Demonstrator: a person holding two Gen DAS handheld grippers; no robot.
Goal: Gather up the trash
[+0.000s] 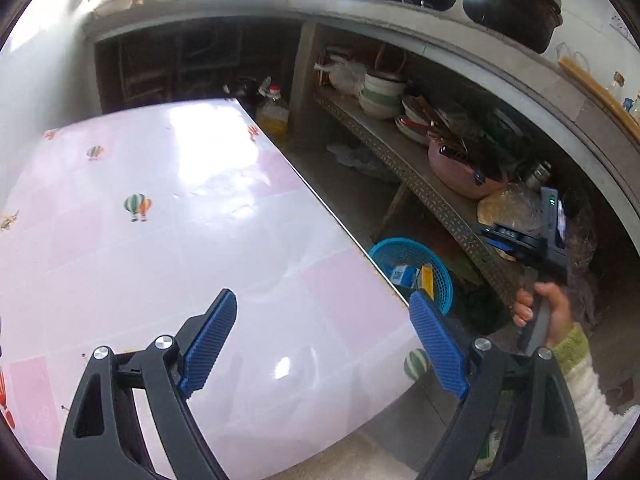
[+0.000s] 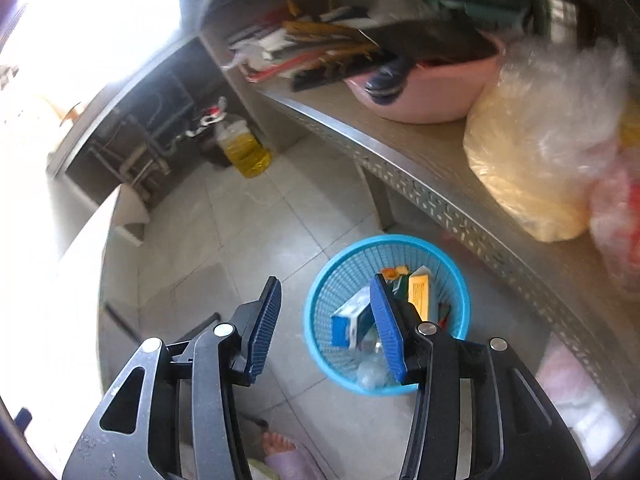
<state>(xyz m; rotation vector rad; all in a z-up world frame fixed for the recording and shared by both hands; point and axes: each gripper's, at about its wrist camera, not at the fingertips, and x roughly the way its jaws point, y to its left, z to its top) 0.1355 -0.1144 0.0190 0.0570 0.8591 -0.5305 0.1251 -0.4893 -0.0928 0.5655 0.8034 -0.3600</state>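
Observation:
A blue mesh waste basket [image 2: 324, 300] stands on the tiled floor below a metal shelf. It holds a blue-and-white carton [image 2: 350, 316], a yellow box [image 2: 420, 292] and clear plastic scraps [image 2: 370, 372]. My right gripper [image 2: 326, 320] is open and empty, held above the basket's left rim. My left gripper [image 1: 324, 340] is open and empty over the pink table [image 1: 160, 240]. The basket [image 1: 444, 280] also shows past the table's right edge in the left wrist view, with the other hand-held gripper [image 1: 536, 240] above it.
A perforated metal shelf [image 2: 440, 200] carries a pink basin [image 2: 432, 92] and a bagged yellow lump [image 2: 532, 160]. An oil jug [image 2: 244, 148] stands on the floor by the counter. A foot [image 2: 280, 444] is below my right gripper.

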